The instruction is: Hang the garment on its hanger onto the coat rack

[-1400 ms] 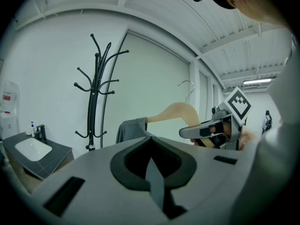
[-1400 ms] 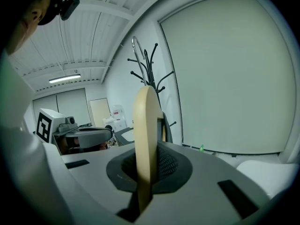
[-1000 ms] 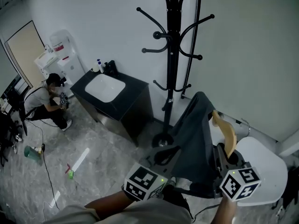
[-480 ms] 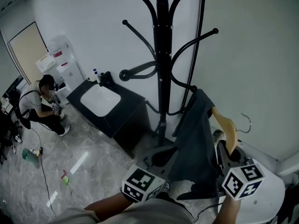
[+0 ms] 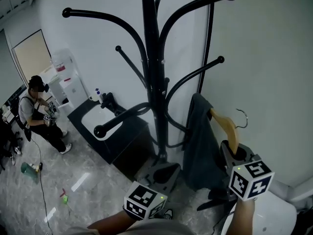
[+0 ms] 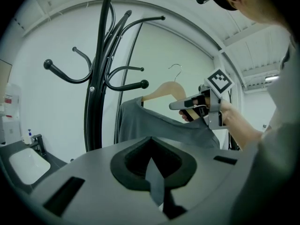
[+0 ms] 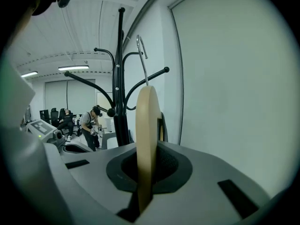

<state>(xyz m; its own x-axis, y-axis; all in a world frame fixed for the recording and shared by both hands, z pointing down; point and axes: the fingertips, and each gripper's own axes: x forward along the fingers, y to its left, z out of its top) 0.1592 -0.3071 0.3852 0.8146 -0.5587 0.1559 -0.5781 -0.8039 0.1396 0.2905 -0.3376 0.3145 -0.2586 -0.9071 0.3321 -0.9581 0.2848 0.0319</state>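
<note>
The black coat rack (image 5: 151, 82) stands against the white wall, its curved arms spreading above and to both sides. A dark grey garment (image 5: 198, 146) hangs from a wooden hanger (image 5: 226, 126) just right of the pole, below the arms. My right gripper (image 5: 234, 152) is shut on the hanger's wooden shoulder (image 7: 146, 139); the metal hook (image 7: 142, 55) points up, free of the rack. My left gripper (image 5: 164, 173) is low beside the rack's base, with a strip of grey cloth (image 6: 154, 182) pinched between its jaws. In the left gripper view the garment (image 6: 140, 125) drapes between the hanger (image 6: 164, 89) and my jaws.
A black cabinet with a white sink (image 5: 105, 126) stands left of the rack's base. A person (image 5: 36, 111) stands at the far left near a white dispenser (image 5: 66, 77). A thin pipe (image 5: 208, 48) runs up the wall behind the rack. A white round seat (image 5: 266, 219) is at bottom right.
Both grippers have risen with the garment and hanger, which now sit nearer the rack's arms. The rack looms larger. The person at left has stood up.
</note>
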